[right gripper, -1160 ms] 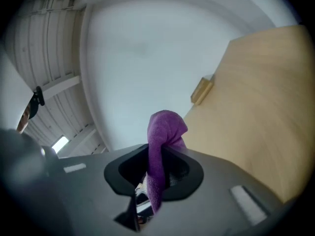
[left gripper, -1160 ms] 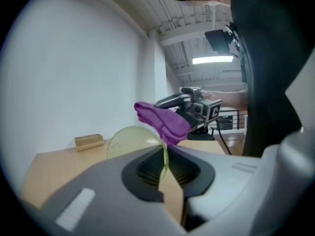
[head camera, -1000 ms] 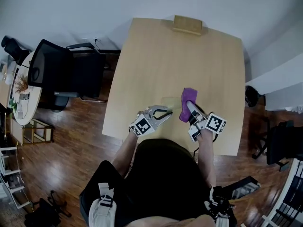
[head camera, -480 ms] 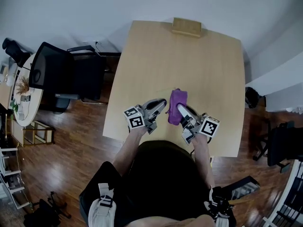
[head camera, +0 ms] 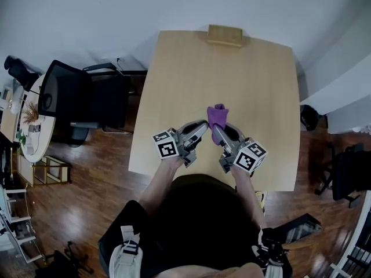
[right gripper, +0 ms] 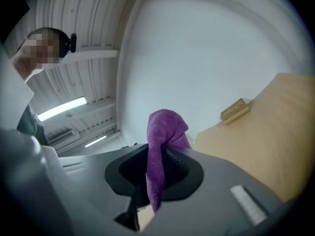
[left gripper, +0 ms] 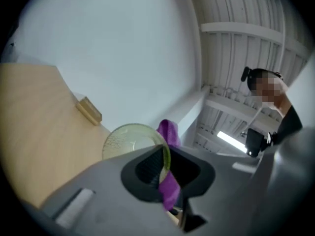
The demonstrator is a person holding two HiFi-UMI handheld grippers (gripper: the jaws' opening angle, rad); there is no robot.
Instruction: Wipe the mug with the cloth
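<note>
A clear, pale green glass mug [left gripper: 132,139] is held up off the table, its wall pinched between the jaws of my left gripper [left gripper: 165,170]. In the left gripper view its round end faces the camera. My right gripper [right gripper: 156,167] is shut on a purple cloth [right gripper: 165,132], which bunches above the jaws and hangs below them. In the head view the left gripper [head camera: 201,130] and right gripper [head camera: 219,133] are raised close together over the table's near edge, tips almost meeting. The cloth [head camera: 217,116] sticks up between them, right beside the mug.
The light wooden table [head camera: 191,74] bears a small wooden block [head camera: 225,35] at its far edge. A black office chair [head camera: 81,94] stands left of the table, and another dark chair [head camera: 348,175] is at the right. The floor is dark wood.
Both grippers have lifted and drawn together toward the person. The left one has rolled over, so its marker cube now sits to the left. The cloth has moved left, up against the mug.
</note>
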